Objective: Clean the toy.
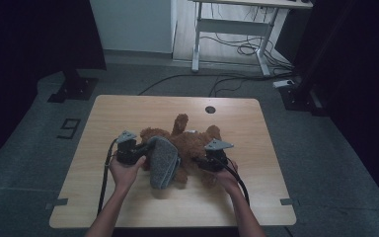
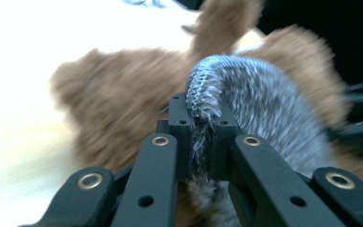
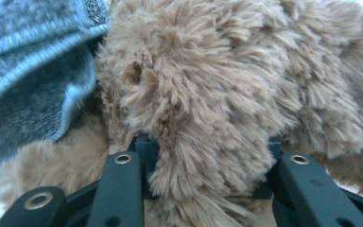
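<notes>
Brown plush toy [image 1: 187, 143] lies mid-desk as two grippers work a grey knit garment [image 1: 163, 163] over it.

On the pale wooden desk [image 1: 128, 111], the toy rests on its back just near of centre, one limb raised toward the far edge. The left gripper [image 1: 140, 150], at the toy's left side, is clenched on a fold of the garment; in the left gripper view the grey knit [image 2: 246, 99] is pinched tight between the jaws and arches over the toy's brown fur [image 2: 123, 99]. The right gripper [image 1: 202, 162], at the toy's right side, is grasping the toy, its jaws pressed into a thick tuft of fur [image 3: 203, 109], with the garment's ribbed edge [image 3: 33, 52] just left of it. Each hand [image 1: 124, 173] comes in from the near edge.
</notes>
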`<state>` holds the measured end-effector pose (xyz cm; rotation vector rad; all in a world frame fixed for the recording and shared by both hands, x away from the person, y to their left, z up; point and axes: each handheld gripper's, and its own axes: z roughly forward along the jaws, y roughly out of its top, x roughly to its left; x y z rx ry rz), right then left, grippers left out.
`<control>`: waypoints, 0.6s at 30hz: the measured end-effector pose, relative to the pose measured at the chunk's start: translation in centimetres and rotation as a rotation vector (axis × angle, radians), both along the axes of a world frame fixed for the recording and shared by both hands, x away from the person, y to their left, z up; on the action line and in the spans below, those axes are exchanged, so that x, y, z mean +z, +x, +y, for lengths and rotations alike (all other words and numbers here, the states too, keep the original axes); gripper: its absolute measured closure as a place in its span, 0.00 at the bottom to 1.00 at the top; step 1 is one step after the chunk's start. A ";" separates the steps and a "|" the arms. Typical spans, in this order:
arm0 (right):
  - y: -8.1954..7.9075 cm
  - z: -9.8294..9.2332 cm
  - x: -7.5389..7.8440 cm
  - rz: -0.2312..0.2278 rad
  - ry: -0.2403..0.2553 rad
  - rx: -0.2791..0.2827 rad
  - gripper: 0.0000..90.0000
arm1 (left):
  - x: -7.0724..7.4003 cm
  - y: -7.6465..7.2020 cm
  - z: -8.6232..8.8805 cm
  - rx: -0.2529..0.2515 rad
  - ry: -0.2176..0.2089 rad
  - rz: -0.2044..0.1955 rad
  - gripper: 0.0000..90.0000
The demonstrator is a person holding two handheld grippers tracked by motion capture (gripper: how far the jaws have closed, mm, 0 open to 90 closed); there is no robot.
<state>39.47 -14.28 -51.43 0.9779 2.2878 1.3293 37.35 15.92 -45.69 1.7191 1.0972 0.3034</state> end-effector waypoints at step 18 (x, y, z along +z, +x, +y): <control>-2.6 -1.1 -1.6 0.015 0.057 0.000 0.59 | -0.9 0.9 -13.7 -0.187 0.107 0.050 0.91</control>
